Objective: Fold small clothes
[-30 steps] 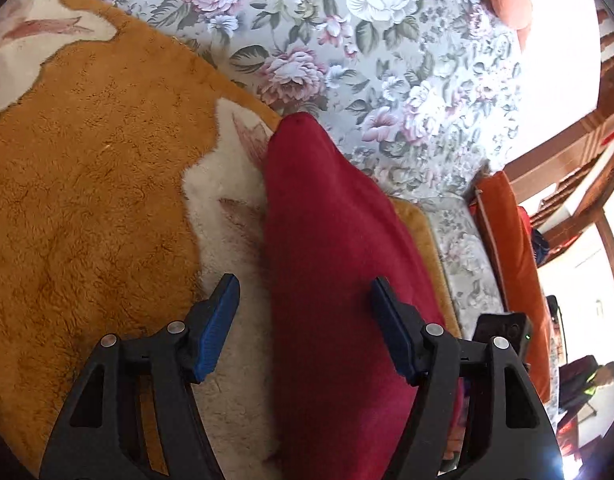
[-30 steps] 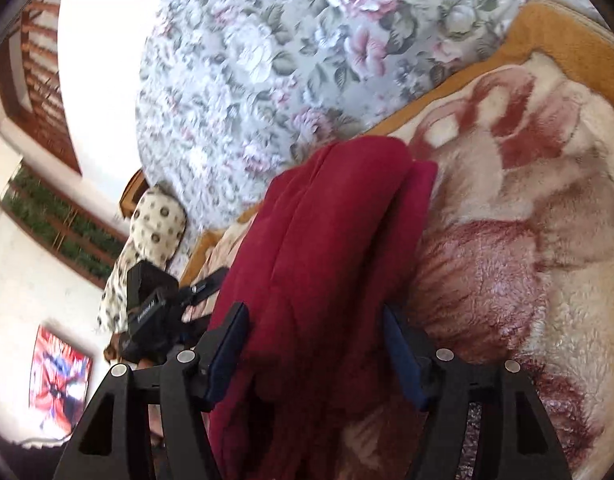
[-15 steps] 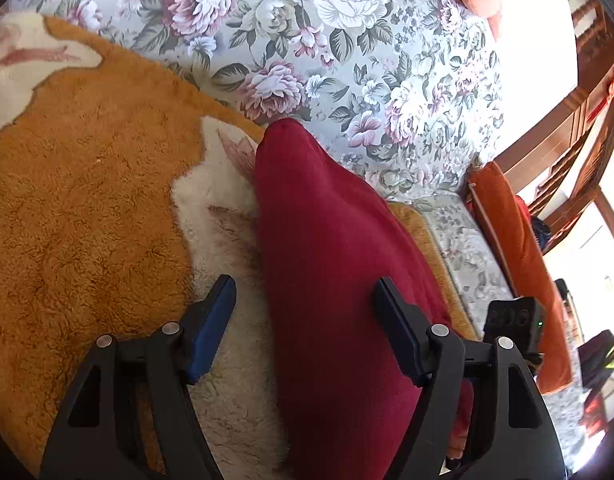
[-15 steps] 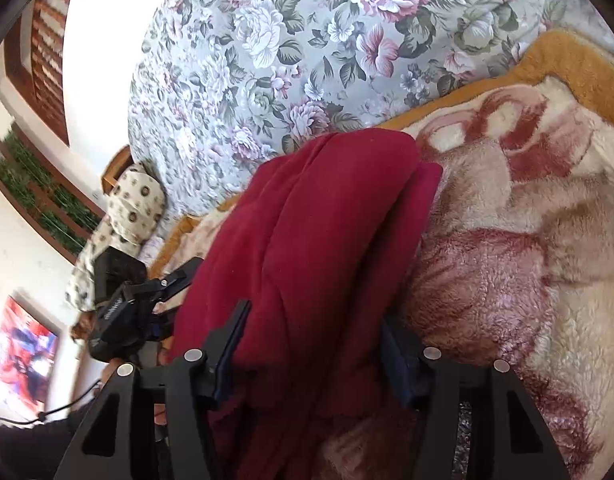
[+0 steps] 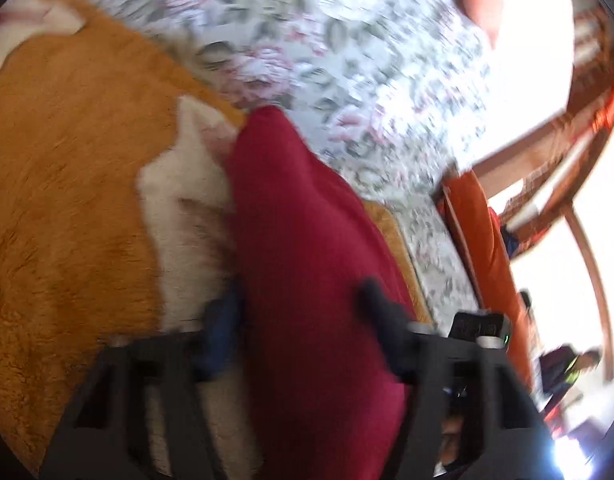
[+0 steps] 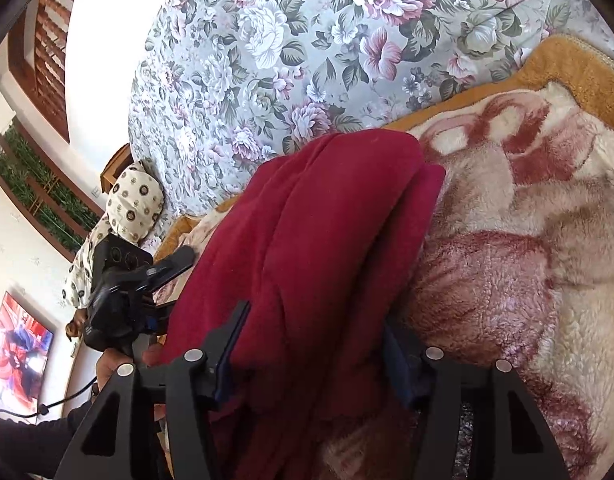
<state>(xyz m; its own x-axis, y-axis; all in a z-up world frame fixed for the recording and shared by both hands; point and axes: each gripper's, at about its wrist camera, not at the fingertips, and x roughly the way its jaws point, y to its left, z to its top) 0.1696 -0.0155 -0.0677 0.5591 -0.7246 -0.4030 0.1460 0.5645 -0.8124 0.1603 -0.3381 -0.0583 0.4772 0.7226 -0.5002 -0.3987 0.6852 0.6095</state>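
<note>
Blanket (image 6: 527, 240) over floral sheet (image 6: 307, 60) bears red cloth (image 6: 327, 240)

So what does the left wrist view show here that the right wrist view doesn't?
Only the left wrist view shows the orange cushion, beside the window.

Only the right wrist view shows the dotted pillow and the wall picture.

Both show the red garment on the fleece blanket, with the floral sheet behind. The left gripper is closing around the garment; the right gripper straddles it.

L gripper (image 5: 297, 312): jaws closing on red garment (image 5: 307, 240), narrower than before. R gripper (image 6: 313, 344): slightly narrower, garment bunched between.
</note>
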